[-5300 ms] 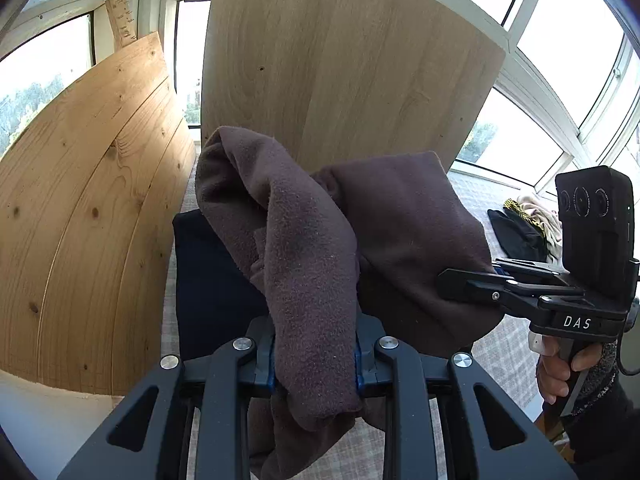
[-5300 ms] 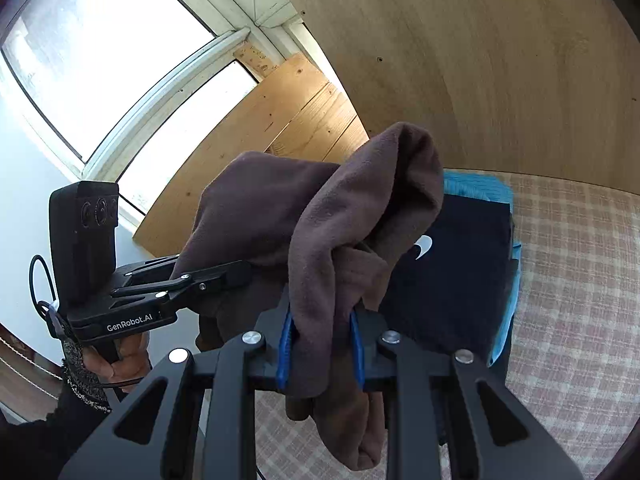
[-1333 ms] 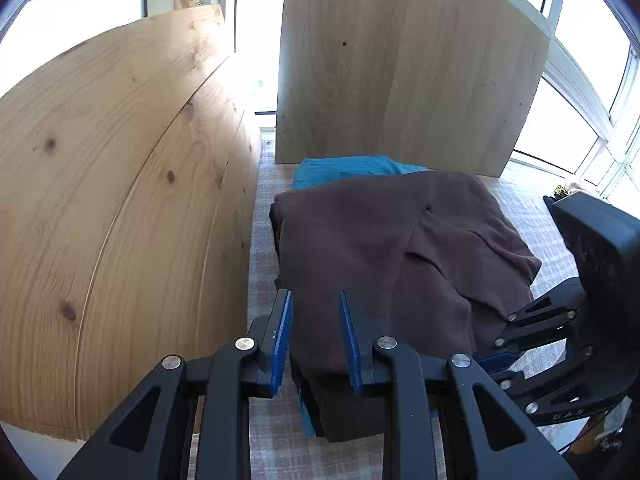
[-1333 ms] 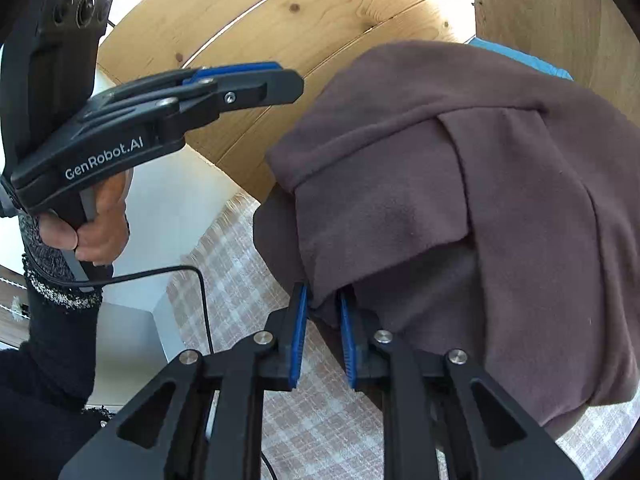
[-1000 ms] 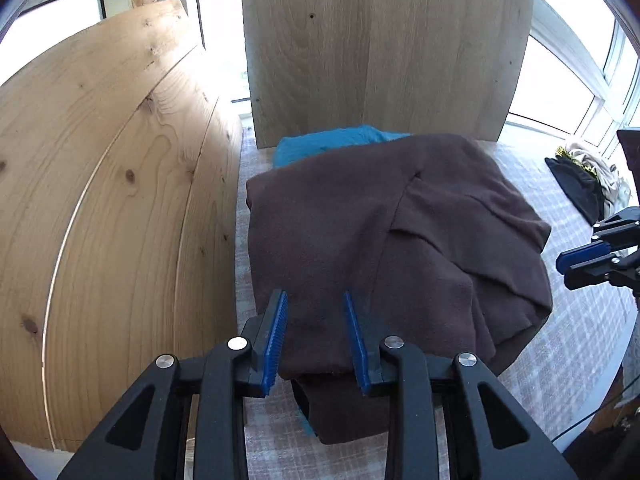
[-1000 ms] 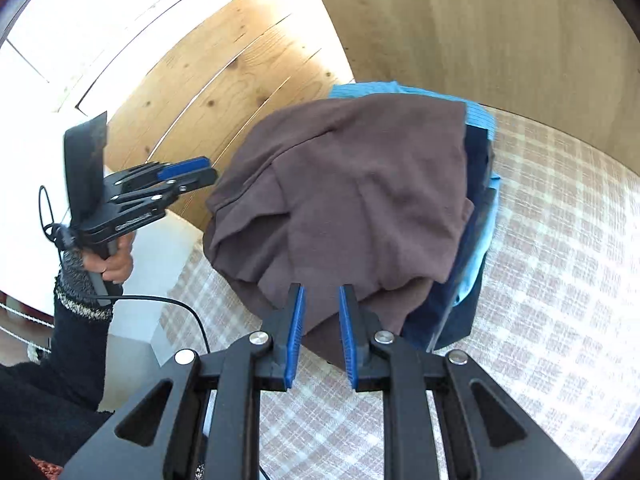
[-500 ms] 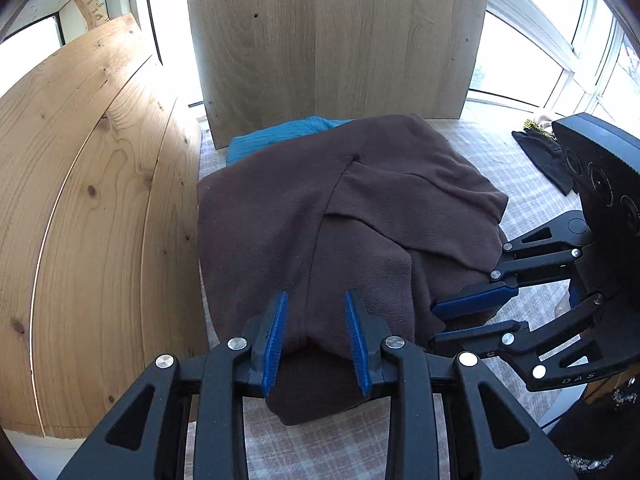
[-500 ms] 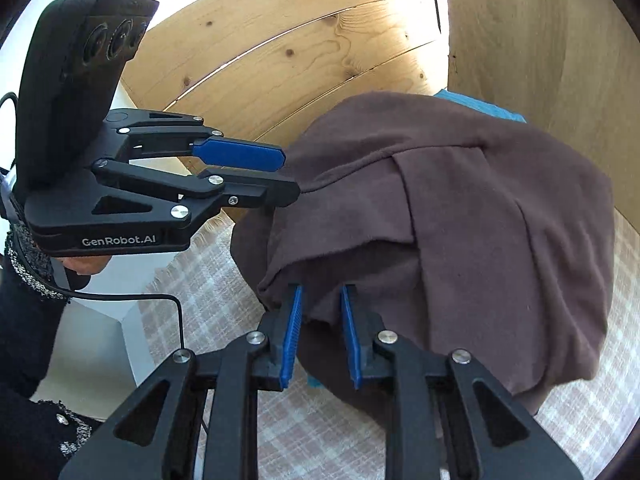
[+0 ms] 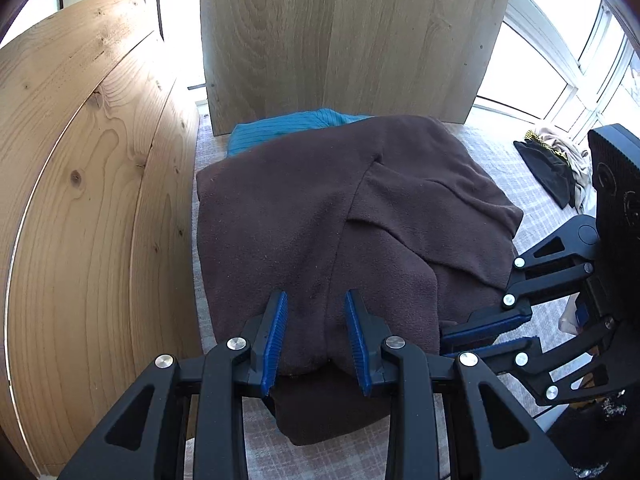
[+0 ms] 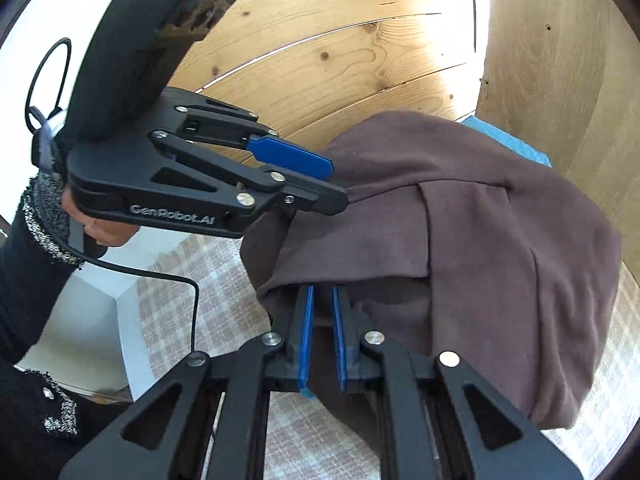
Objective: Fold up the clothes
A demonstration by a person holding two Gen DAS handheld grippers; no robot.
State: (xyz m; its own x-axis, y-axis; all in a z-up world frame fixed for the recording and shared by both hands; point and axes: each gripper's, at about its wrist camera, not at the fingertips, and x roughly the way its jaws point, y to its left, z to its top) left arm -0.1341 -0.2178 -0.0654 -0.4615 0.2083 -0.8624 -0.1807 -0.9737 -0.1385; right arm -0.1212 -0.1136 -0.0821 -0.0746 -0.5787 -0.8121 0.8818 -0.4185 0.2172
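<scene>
Since a second ago the right gripper (image 10: 323, 334) has swung back in from the open side and is tucked at the near edge of the brown fleece garment (image 9: 340, 216), while the left gripper (image 9: 316, 336) has barely budged.

Left to right: the left gripper's jaws stand partly apart, straddling a hump of fleece at the near hem. The blue pads (image 9: 276, 340) flank the cloth, but I can't tell if they actually press it. The fleece sits on top of the stack, ahead of both sets of jaws, with a teal garment (image 9: 288, 126) peeking out at the far end. The right gripper's jaws are narrow and closing, with brown cloth between them just under the overhanging top flap.

To do this tidy-up well, I'd pinch only the loose lower layer, pull it gently in under the flap and keep the stack square against the pine board (image 9: 80, 200). Don't drag the whole pile.

Hard to make out: the right pads' tips vanish under the flap, so how many layers they catch is anyone's guess. Whatever lies beneath the fleece is mostly covered.
</scene>
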